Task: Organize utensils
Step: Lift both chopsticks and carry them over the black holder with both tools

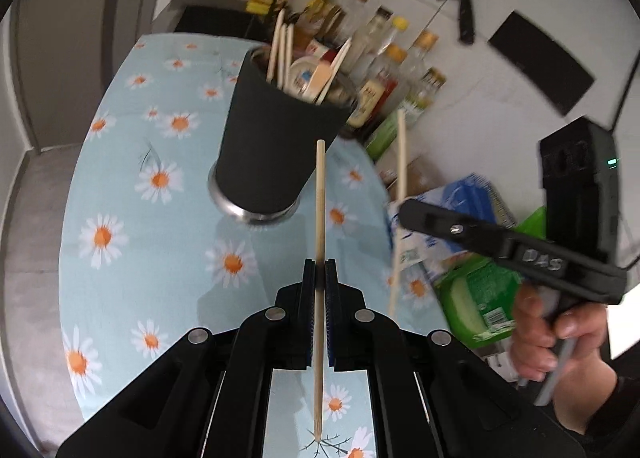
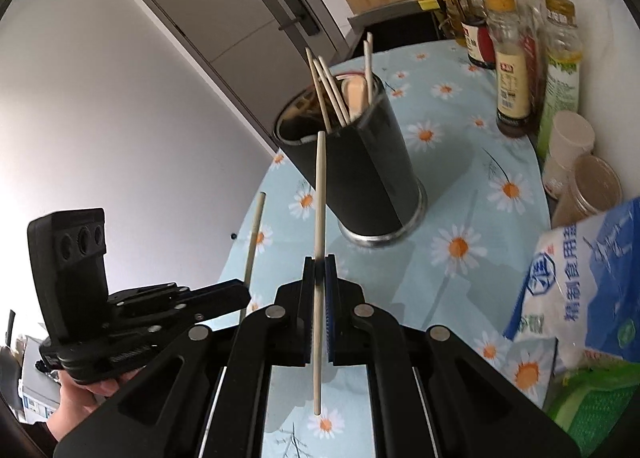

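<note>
Here, each gripper pinches one chopstick: the left gripper (image 1: 320, 270) clamps a wooden chopstick (image 1: 319, 194), the right gripper (image 2: 319, 266) a pale chopstick (image 2: 320, 186), both held just short of the black utensil holder (image 1: 276, 146). More chopsticks and a spatula already stand in the holder. Behind it crowd sauce bottles (image 2: 516, 58); beside it, a blue salt bag (image 2: 592, 278). A daisy-print tablecloth (image 1: 120, 198) covers the table.
</note>
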### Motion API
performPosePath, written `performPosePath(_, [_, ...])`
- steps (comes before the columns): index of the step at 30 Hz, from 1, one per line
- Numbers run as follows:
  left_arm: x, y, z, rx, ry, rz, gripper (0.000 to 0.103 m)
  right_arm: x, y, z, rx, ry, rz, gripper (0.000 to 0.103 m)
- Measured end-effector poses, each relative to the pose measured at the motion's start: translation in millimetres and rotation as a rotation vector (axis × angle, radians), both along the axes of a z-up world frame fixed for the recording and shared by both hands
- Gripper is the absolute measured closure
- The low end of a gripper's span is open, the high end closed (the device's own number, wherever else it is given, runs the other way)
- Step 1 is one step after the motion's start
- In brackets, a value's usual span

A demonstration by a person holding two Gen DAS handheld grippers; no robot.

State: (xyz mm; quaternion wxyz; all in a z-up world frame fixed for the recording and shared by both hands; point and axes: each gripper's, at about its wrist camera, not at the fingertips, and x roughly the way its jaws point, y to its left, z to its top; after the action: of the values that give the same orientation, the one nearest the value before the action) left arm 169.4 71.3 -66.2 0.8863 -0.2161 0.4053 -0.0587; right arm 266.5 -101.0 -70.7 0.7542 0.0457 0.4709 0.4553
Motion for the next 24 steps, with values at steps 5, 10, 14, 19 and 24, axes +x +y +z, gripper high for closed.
performPosePath(5, [7,7,17,0.02,-0.071,-0.043,0.099,5,12,16,0.056,-0.05,-0.004,0.097])
performPosePath(10, [11,17,38,0.046,-0.167,-0.053,0.099,14,24,38,0.083,-0.103,-0.028,0.097])
performPosePath(14, [18,27,55,0.064,-0.225,-0.036,0.099,22,31,54,0.112,-0.139,-0.035,0.097])
performPosePath(19, [29,43,68,0.042,-0.291,0.015,0.1,30,39,71,0.148,-0.193,-0.038,0.097])
performPosePath(24, [39,49,84,0.052,-0.357,0.026,0.1,43,43,82,0.19,-0.21,-0.047,0.097])
